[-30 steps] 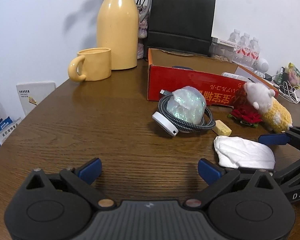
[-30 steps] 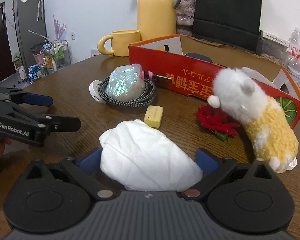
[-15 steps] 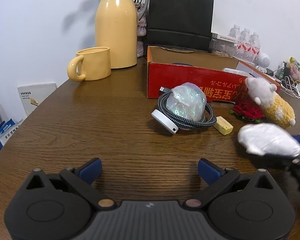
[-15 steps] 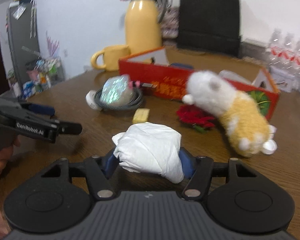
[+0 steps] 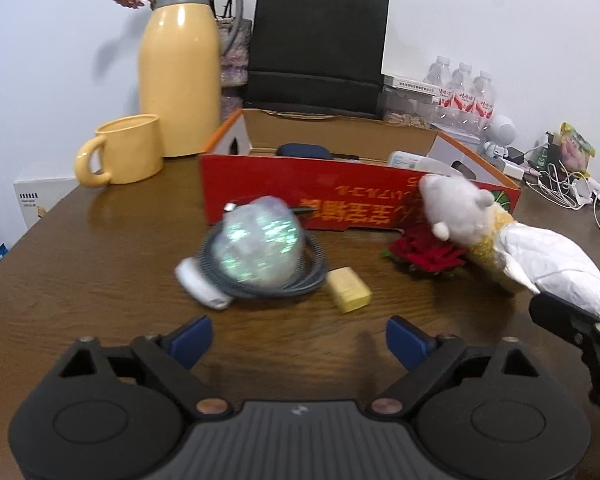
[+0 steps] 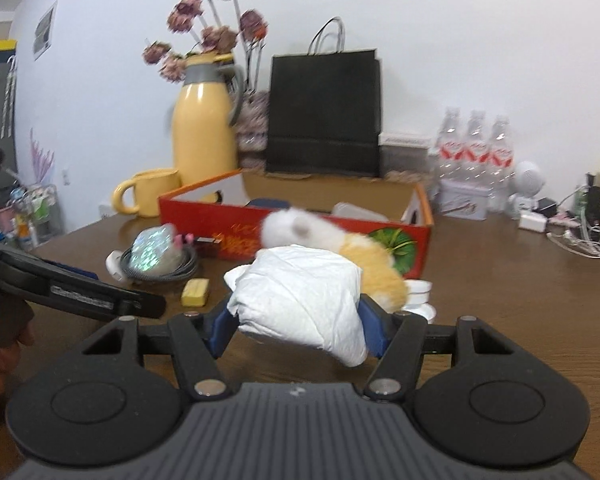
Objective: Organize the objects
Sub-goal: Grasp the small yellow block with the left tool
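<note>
A dark wooden table (image 5: 100, 264) carries a yellow mug (image 5: 120, 150) beside a tall yellow jug (image 5: 180, 80), an open red carton (image 5: 340, 196), and a black paper bag (image 5: 316, 40) behind it. Before the carton lie a coiled cable (image 5: 260, 280), a small yellow block (image 5: 348, 290), a red rose (image 5: 424, 256) and a plush toy (image 5: 460, 208).

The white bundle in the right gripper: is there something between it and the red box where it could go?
Yes. The plush toy lies on the table between the white bundle, clamped in the right gripper, and the red box's front wall.
</note>
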